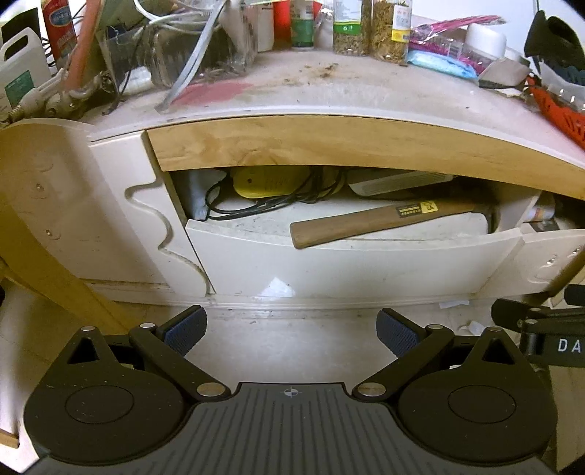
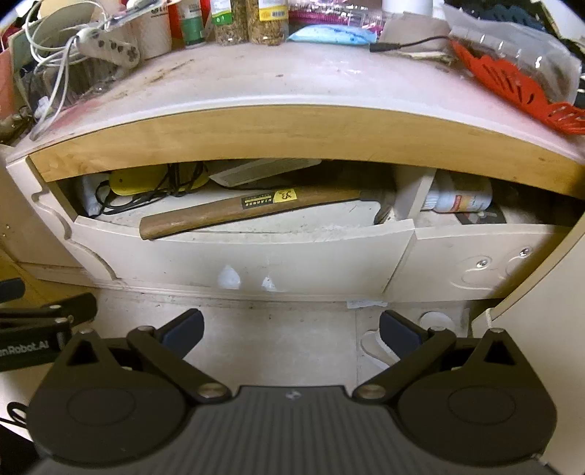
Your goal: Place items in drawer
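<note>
A cream drawer (image 1: 329,263) (image 2: 256,255) stands partly pulled out under the wooden desk edge. Inside lies a wooden-handled hammer (image 1: 384,219) (image 2: 237,212), its handle end resting over the drawer front. Behind it are a yellow device (image 1: 267,182) (image 2: 142,181) with black cable and a white comb-like piece (image 1: 398,182) (image 2: 256,170). My left gripper (image 1: 290,330) is open and empty, low in front of the drawer. My right gripper (image 2: 290,330) is open and empty too, in front of the drawer.
The desktop (image 1: 329,87) carries jars (image 1: 369,25), bottles, cables, a glass container (image 1: 197,47) and a red basket (image 2: 519,91). A second drawer at the right holds a white bottle (image 2: 460,199). A wooden chair part (image 1: 47,226) stands at the left.
</note>
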The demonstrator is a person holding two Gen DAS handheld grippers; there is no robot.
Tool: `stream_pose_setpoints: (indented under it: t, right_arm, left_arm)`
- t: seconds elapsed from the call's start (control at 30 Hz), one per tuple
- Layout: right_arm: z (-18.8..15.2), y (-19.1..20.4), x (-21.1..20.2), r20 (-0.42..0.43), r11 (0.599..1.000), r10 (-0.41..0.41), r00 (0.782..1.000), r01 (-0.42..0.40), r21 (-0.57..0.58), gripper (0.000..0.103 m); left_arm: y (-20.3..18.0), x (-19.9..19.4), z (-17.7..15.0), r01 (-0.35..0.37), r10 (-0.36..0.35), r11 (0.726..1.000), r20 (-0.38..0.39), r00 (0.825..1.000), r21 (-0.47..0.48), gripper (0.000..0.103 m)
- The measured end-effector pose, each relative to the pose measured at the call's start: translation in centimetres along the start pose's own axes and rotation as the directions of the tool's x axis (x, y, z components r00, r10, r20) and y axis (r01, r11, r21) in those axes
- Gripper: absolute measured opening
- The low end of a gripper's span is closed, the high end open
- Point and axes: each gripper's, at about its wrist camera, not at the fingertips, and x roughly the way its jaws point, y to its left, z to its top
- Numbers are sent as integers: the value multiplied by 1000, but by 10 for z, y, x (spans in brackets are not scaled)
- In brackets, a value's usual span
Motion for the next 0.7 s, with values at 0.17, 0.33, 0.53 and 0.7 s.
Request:
stream_pose_setpoints:
  t: [0.17, 0.33, 0.53, 0.7]
  right_arm:
    - [-4, 0, -12, 28, 1000, -17, 999, 18, -11, 103]
    - [-7, 1, -20, 51, 999, -31, 998, 33, -30, 103]
    - [-7, 0, -19, 47, 999, -30, 998, 31, -19, 103]
    - [-6, -1, -19, 46, 1000, -21, 999, 21, -8, 103]
  left_arm:
    - [-1, -5, -3, 2, -2, 1000, 13, 1000, 1, 103]
    - [-1, -6, -2, 7, -7, 1000, 24, 1000, -4, 103]
    - [-1, -5, -1, 7, -7, 1000, 28, 1000, -10, 103]
    - [0, -5, -2, 13, -13, 1000, 34, 999, -4, 103]
